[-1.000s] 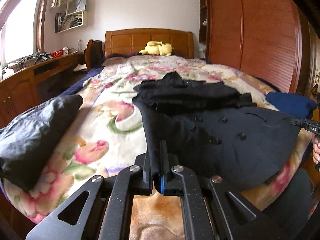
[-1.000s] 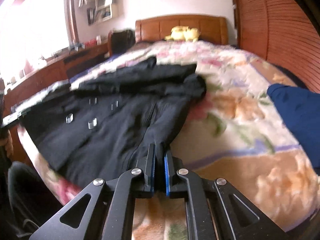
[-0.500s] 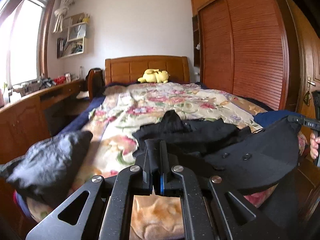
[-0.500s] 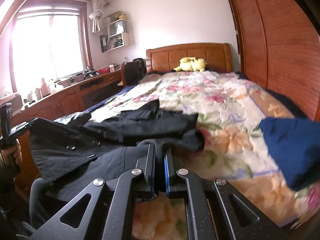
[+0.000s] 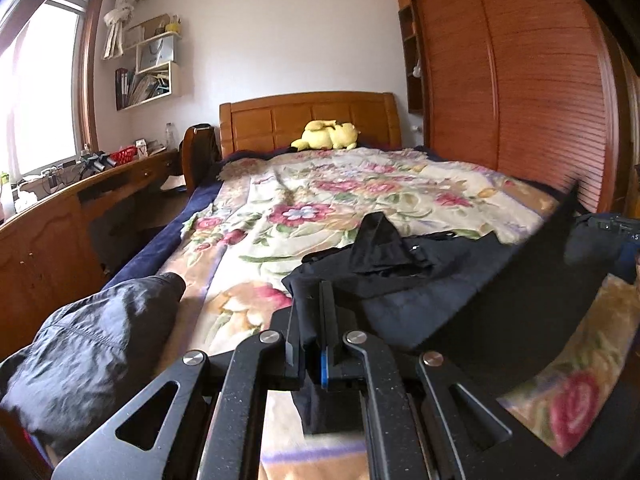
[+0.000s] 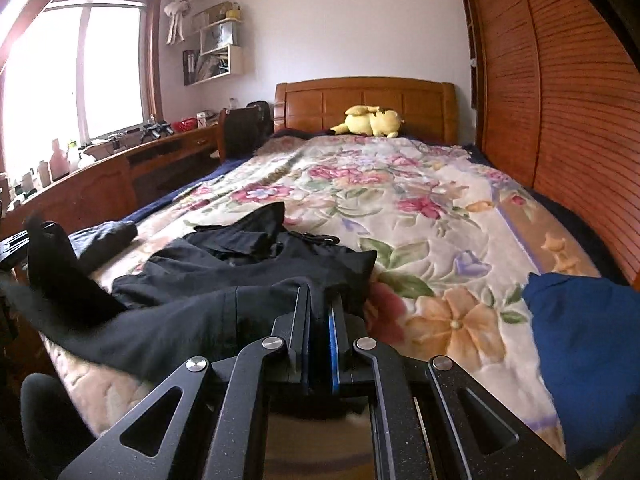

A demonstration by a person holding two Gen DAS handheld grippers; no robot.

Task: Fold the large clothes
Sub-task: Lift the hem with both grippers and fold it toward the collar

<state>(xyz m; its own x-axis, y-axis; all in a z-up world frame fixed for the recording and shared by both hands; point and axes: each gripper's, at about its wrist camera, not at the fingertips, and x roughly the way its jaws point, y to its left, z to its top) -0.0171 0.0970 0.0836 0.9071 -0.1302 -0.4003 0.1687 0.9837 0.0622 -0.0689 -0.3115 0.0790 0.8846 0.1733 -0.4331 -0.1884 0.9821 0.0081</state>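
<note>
A black coat (image 5: pixel 432 280) lies on the floral bedspread (image 5: pixel 320 208) near the foot of the bed, its hem lifted off the cover. My left gripper (image 5: pixel 314 316) is shut on the hem's left corner, with black cloth hanging between and below the fingers. In the right wrist view my right gripper (image 6: pixel 320 312) is shut on the coat's (image 6: pixel 224 300) other hem corner. The raised hem sags between both grippers while the collar end rests on the bed. The right gripper's body (image 5: pixel 612 226) shows at the right edge of the left wrist view.
A dark grey garment (image 5: pixel 92 348) lies bunched at the bed's left foot corner. A blue garment (image 6: pixel 584 336) sits at the right foot corner. A yellow plush toy (image 6: pixel 370 120) rests by the wooden headboard (image 6: pixel 364 100). A desk (image 5: pixel 60 216) runs along the left; a wardrobe (image 5: pixel 520 80) stands right.
Both grippers rose and went forward toward the headboard, carrying the coat's hem up off the bed. The buttoned front that lay flat is now lifted and folding over.
</note>
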